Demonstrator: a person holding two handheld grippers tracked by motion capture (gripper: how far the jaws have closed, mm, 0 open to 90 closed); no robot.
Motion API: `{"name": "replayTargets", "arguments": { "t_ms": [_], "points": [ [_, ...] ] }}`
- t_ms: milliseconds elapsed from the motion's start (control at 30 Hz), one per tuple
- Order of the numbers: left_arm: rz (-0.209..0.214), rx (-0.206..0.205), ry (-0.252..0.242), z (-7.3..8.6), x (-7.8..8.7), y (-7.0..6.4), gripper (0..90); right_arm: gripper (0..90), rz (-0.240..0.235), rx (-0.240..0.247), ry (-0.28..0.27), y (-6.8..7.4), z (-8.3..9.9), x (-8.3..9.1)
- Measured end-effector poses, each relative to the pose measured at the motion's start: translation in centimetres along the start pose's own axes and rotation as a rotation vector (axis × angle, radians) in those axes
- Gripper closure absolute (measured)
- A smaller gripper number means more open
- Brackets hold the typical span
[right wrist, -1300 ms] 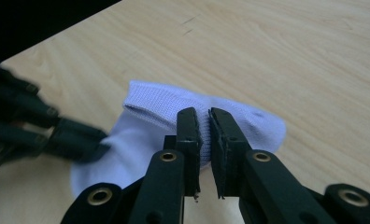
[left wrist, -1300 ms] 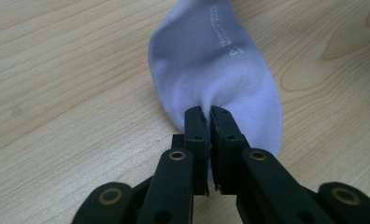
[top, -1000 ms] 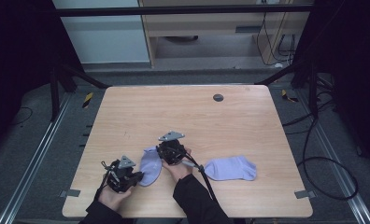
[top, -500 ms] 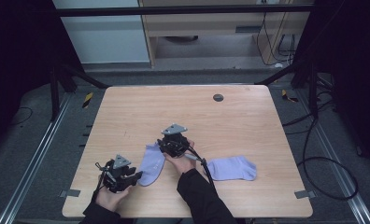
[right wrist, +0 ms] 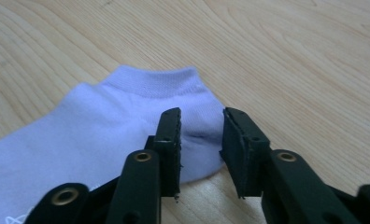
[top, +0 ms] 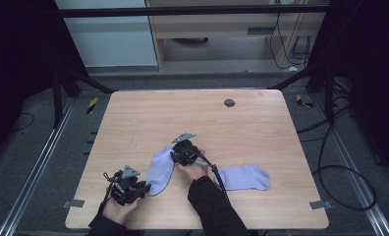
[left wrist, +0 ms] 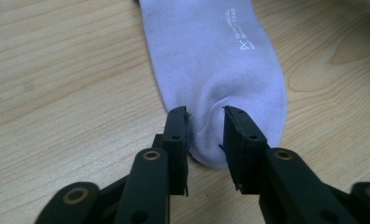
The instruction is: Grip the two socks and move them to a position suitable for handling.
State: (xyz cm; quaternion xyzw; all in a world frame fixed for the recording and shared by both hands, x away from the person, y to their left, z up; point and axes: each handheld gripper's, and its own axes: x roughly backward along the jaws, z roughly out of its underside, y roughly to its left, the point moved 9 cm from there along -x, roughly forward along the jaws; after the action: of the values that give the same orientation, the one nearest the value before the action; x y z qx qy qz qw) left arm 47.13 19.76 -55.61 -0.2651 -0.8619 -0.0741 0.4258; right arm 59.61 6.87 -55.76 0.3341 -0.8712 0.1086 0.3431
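Observation:
A lavender ankle sock (top: 160, 167) lies flat on the wooden table (top: 232, 132), stretched between my two grippers. My left gripper (top: 142, 188) is at its near end. In the left gripper view the black jaws (left wrist: 205, 112) pinch the toe of the sock (left wrist: 211, 51), and the fabric puckers up between them. My right gripper (top: 175, 155) is at the far end. In the right gripper view its jaws (right wrist: 202, 114) pinch the sock (right wrist: 127, 107) beside the ribbed cuff, with a fold of cloth between them.
A second lavender sock (top: 244, 177) lies flat to the right, near the right forearm and its trailing cable (top: 217, 174). A small dark round disc (top: 229, 103) sits in the table's far part. The front edge is close behind the left hand.
The right gripper has moved a little away from the person along the sock, which now lies more drawn out. The left gripper has barely shifted.

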Motion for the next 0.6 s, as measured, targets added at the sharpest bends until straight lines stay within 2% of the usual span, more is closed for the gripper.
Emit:
{"name": "replayTargets", "arguments": {
  "t_ms": [133,167,200,233,400,600],
  "points": [
    [-0.001,-0.006,0.005,0.0,-0.1,-0.1,80.3,79.9,0.008,0.001,0.013,-0.1,0.2,-0.1],
    [0.001,-0.009,0.007,0.0,-0.2,-0.1,82.5,79.9,0.008,0.001,0.013,-0.1,0.2,-0.1],
    [0.005,-0.011,0.010,0.0,-0.2,-0.2,84.1,87.0,0.008,0.011,0.020,-0.1,0.3,-0.1],
    [0.005,-0.011,0.010,0.0,-0.2,-0.2,84.5,89.5,0.012,0.011,0.023,0.0,0.3,0.0],
    [0.011,-0.020,0.013,-0.2,-0.1,-0.2,85.7,90.0,0.004,-0.001,0.034,0.2,0.3,0.1],
    [0.001,-0.020,0.012,-0.2,0.1,0.3,85.8,90.0,0.006,-0.015,-0.003,-0.5,-0.2,1.0]
  ]
}}
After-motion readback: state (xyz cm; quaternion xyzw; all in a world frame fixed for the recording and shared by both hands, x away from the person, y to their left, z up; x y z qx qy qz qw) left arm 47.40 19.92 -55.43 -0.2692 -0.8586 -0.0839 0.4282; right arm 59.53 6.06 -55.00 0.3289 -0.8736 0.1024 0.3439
